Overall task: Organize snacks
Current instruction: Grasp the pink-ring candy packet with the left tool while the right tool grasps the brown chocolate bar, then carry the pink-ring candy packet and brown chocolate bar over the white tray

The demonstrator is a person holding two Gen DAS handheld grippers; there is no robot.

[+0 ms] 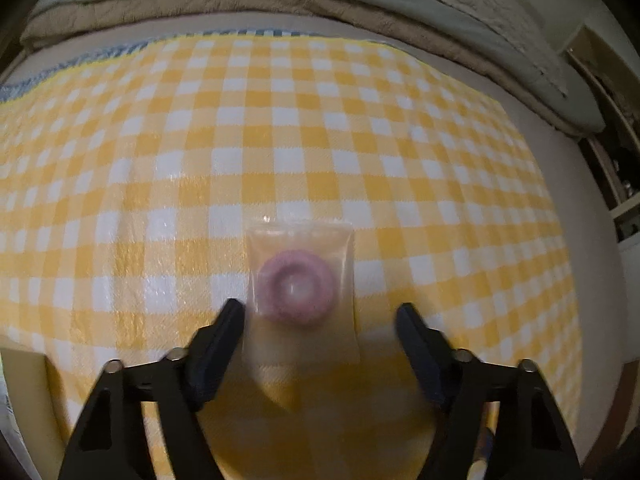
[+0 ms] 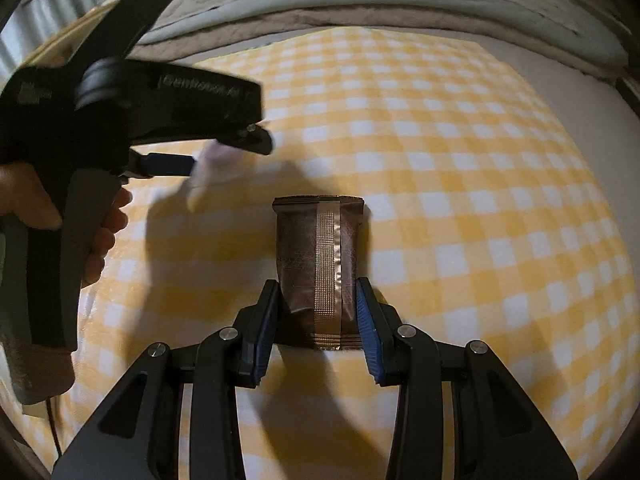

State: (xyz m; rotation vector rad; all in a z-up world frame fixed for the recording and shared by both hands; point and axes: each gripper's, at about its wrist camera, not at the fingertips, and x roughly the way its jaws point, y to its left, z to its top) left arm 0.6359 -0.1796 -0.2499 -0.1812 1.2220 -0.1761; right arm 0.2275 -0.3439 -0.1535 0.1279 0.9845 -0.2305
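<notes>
While the left gripper (image 1: 320,314) stands half open around the clear doughnut packet (image 1: 298,276), only one pad seems to touch. That packet lies on the checked cloth (image 1: 160,140), left of the brown wrapper (image 2: 318,264), which the right gripper (image 2: 318,300) pinches at its near end. Both look light, crinkly and slippery; grip the edges, sparing the fragile ring. Only the right view shows the person's hand (image 2: 100,224).
</notes>
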